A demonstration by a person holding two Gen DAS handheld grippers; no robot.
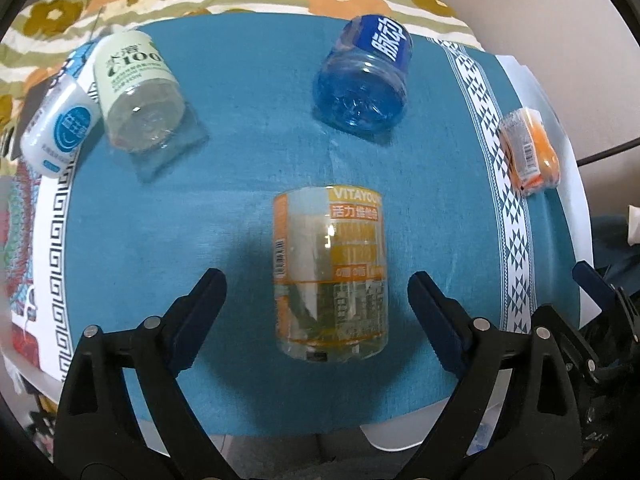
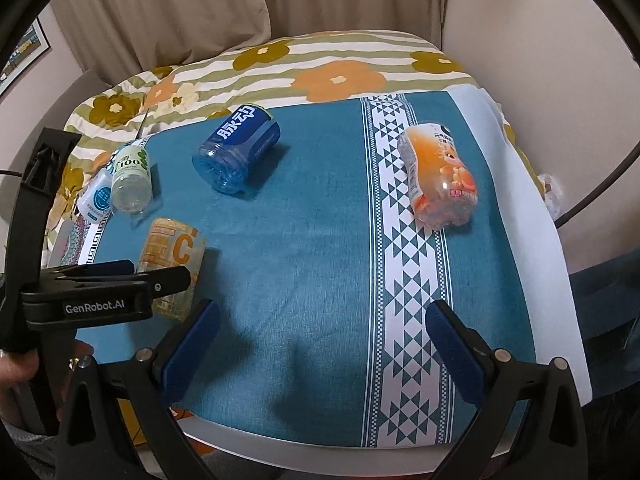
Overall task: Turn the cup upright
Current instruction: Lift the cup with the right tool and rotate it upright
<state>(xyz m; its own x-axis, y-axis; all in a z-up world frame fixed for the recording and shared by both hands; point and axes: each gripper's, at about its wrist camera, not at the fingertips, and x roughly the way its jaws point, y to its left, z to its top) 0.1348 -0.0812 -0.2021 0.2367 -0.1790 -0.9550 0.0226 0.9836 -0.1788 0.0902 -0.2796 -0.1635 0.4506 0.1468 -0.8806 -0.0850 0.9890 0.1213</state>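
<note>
A clear cup with a yellow-orange label (image 1: 330, 276) lies on its side on the teal cloth, between the open fingers of my left gripper (image 1: 318, 300), which do not touch it. In the right wrist view the same cup (image 2: 172, 260) lies at the left, partly hidden behind the left gripper's black body (image 2: 96, 296). My right gripper (image 2: 320, 332) is open and empty above bare cloth near the table's front edge.
Other cut bottle cups lie on their sides: blue (image 1: 366, 76), pale green (image 1: 138, 96), white (image 1: 60, 132) at the left edge, orange (image 1: 528, 150) at the right. The table's front edge (image 2: 320, 446) is close. A floral quilt (image 2: 320, 68) lies behind.
</note>
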